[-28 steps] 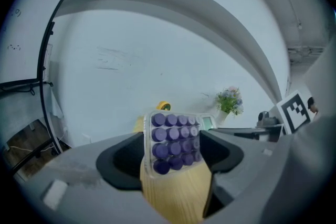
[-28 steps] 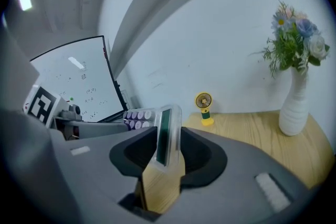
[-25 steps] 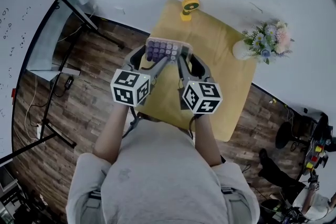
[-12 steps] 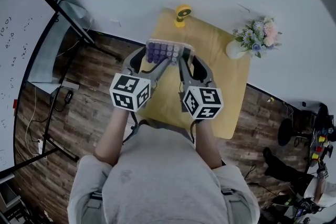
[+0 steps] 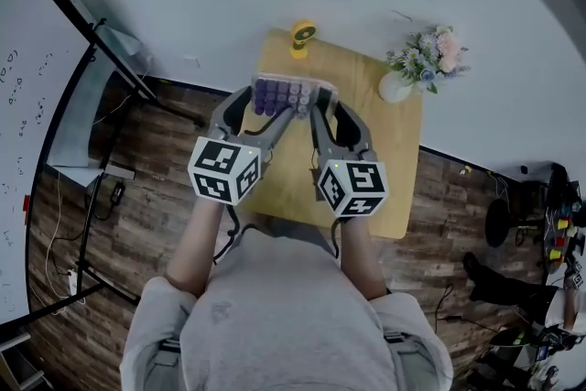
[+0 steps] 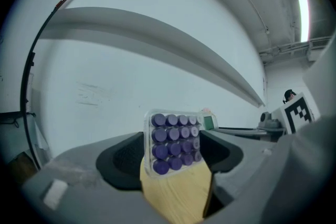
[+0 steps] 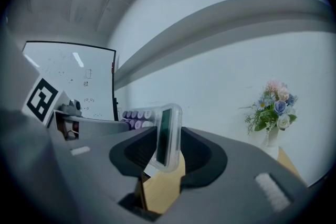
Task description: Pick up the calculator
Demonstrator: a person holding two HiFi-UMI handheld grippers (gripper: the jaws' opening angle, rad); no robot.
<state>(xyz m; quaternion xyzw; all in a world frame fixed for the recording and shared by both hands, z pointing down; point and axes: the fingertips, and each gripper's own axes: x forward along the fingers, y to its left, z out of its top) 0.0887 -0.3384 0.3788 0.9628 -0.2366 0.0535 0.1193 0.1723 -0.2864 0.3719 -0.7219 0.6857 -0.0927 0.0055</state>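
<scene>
Clear-cased calculator (image 5: 291, 93) with round purple keys, pinched by left claw (image 5: 272, 108) and right claw (image 5: 316, 112), over flat tan tabletop (image 5: 385, 160)

light: even, cool | src: ceiling lamp (image 6: 303, 17) | fisheye warp, dark corners | near claw soft

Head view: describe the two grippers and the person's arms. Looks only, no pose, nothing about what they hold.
The left gripper and right gripper match: curved grey bodies, each carrying a white cube printed with black square markers. Their fingers are grey with black recessed pads. The person wears a light grey short-sleeved shirt; the forearms are bare.
</scene>
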